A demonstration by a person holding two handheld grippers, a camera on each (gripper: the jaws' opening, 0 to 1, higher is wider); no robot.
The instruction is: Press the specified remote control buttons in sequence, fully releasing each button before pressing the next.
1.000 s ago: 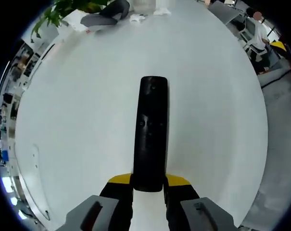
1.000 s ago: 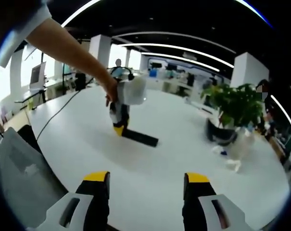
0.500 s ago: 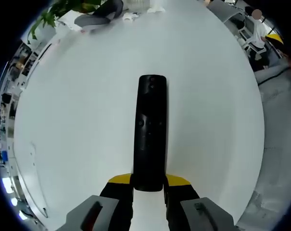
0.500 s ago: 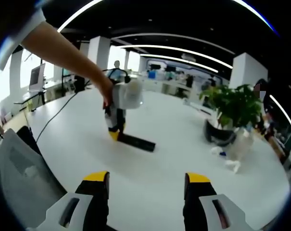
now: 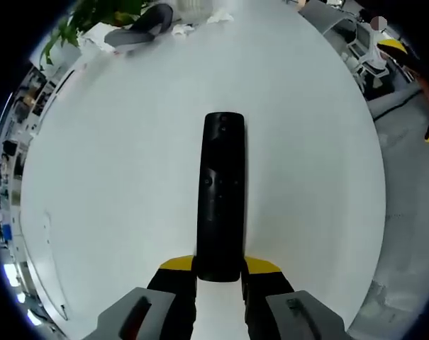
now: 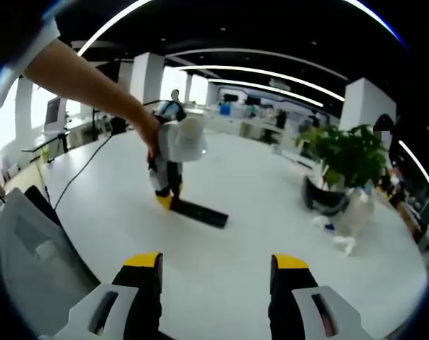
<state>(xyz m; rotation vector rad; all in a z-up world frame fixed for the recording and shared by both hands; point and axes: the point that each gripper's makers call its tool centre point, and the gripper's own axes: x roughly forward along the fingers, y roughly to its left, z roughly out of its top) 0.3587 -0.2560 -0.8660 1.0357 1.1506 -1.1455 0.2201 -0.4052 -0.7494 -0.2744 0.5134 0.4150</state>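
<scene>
Pinching the near end of a long, slim black plastic remote control (image 5: 220, 195), the left tongs (image 5: 219, 278) have their yellow-tipped jaws closed on either side of its body, and the remote runs straight out ahead of them, flat on the round white surface (image 5: 115, 177). From the right gripper view the same remote (image 6: 198, 212) lies far ahead of the right tongs (image 6: 216, 273), whose jaws stand spread with nothing between them, well apart from any button. The left tongs (image 6: 164, 193) show there too, held by a person's hand (image 6: 149, 134) at the end of a bare arm.

The risks, as I judge them: the right tongs have a long reach to make, and a wide-spread pair of jaws is a blunt tool for a small key. One tip could land between two buttons or catch a neighbour, spoiling the sequence. A push that comes in at a slant could lever the far end of the remote up or twist it in the left tongs' hold, since only its near end is clamped. Pressing too briefly, or not lifting clear afterwards, would blur one press into the next.

Beyond the far end of the remote sits a leafy green potted plant (image 6: 345, 159) with some crumpled white packaging (image 6: 342, 227) beside it, well apart.
</scene>
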